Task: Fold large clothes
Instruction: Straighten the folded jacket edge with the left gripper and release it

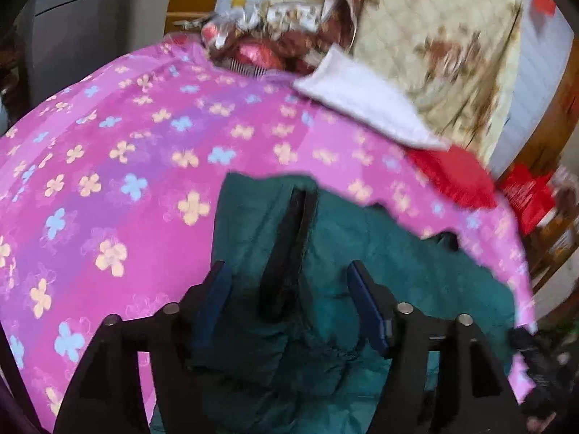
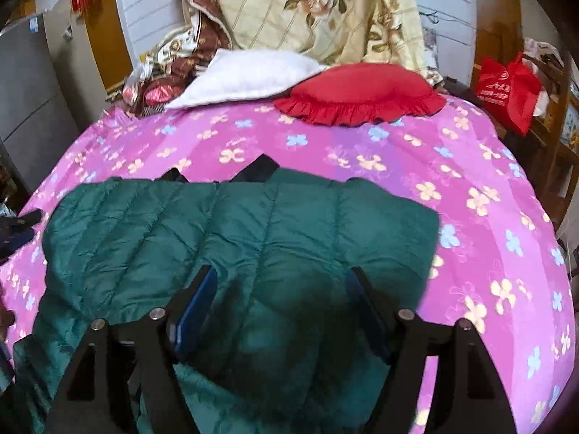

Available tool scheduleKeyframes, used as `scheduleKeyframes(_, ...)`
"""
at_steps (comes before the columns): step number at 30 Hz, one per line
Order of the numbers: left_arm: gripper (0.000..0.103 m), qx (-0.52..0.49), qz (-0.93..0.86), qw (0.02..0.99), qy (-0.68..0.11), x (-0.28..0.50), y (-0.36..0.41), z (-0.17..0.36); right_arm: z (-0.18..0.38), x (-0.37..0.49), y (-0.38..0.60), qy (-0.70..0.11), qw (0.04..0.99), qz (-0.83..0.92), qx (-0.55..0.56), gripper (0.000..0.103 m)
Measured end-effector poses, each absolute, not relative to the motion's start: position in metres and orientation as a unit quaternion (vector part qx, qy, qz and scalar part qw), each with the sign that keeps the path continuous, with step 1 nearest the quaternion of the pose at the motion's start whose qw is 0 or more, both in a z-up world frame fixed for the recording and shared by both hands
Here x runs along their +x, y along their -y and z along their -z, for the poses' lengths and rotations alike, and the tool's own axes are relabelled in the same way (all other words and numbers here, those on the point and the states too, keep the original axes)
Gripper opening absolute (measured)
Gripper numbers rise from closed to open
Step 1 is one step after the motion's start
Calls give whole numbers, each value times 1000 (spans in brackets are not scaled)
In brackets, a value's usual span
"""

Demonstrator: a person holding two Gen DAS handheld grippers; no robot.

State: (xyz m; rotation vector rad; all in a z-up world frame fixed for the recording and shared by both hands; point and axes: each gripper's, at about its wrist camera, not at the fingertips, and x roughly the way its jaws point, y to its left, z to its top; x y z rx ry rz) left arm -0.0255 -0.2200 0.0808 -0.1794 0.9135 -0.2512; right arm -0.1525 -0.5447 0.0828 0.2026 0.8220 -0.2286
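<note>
A dark green quilted jacket (image 2: 235, 224) lies spread on a bed covered by a pink flowered sheet (image 2: 362, 152), with black trim showing at its far edge. My right gripper (image 2: 282, 278) hangs open just over the jacket's near part, its blue pads apart and the padded cloth below the gap. In the left wrist view the jacket (image 1: 380, 253) lies bunched, with a black strip (image 1: 289, 246) running down it. My left gripper (image 1: 287, 278) is open, its fingers on either side of that strip without pressing on it.
A red frilled cushion (image 2: 358, 94) and a white pillow (image 2: 246, 79) lie at the head of the bed, before a heaped floral quilt (image 2: 318, 11). A red bag (image 2: 506, 86) hangs at the right and a grey cabinet (image 2: 25, 108) stands at the left.
</note>
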Motion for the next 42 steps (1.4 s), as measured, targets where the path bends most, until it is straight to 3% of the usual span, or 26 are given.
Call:
scheduleKeyframes(1, 11, -73, 116, 885, -445, -25, 225, -77, -86, -157, 548, -396, 905, 115, 101, 82)
scheduleKeyframes(2, 4, -61, 119, 882, -452, -26, 230, -73, -87, -161, 551, -396, 905, 117, 105, 83)
scheduleKeyframes(8, 0, -45, 124, 890, -436, -48, 230, -71, -78, -166, 562, -431, 890, 107, 107, 82)
scheduleKeyframes(16, 3, -33, 121, 897, -425, -58, 219, -77, -51, -156, 553, -452, 881, 105, 94, 83)
scheduleKeyframes(22, 26, -8, 133, 917, -376, -70, 231, -109, -88, -167, 542, -407, 903, 103, 96, 83)
scheduleKeyframes(28, 27, 18, 133, 920, -368, -61, 261, -102, -92, -144, 529, -410, 903, 90, 96, 83)
scheduleKeyframes(34, 27, 38, 120, 905, -407, -43, 275, -64, -58, -114, 528, -435, 890, 100, 99, 83)
scheduleKeyframes(40, 27, 42, 114, 906, -406, -43, 280, -52, -35, -99, 529, -452, 881, 122, 67, 99)
scheduleKeyframes(42, 27, 49, 112, 905, -407, -43, 282, -51, -36, -97, 531, -463, 875, 122, 71, 100)
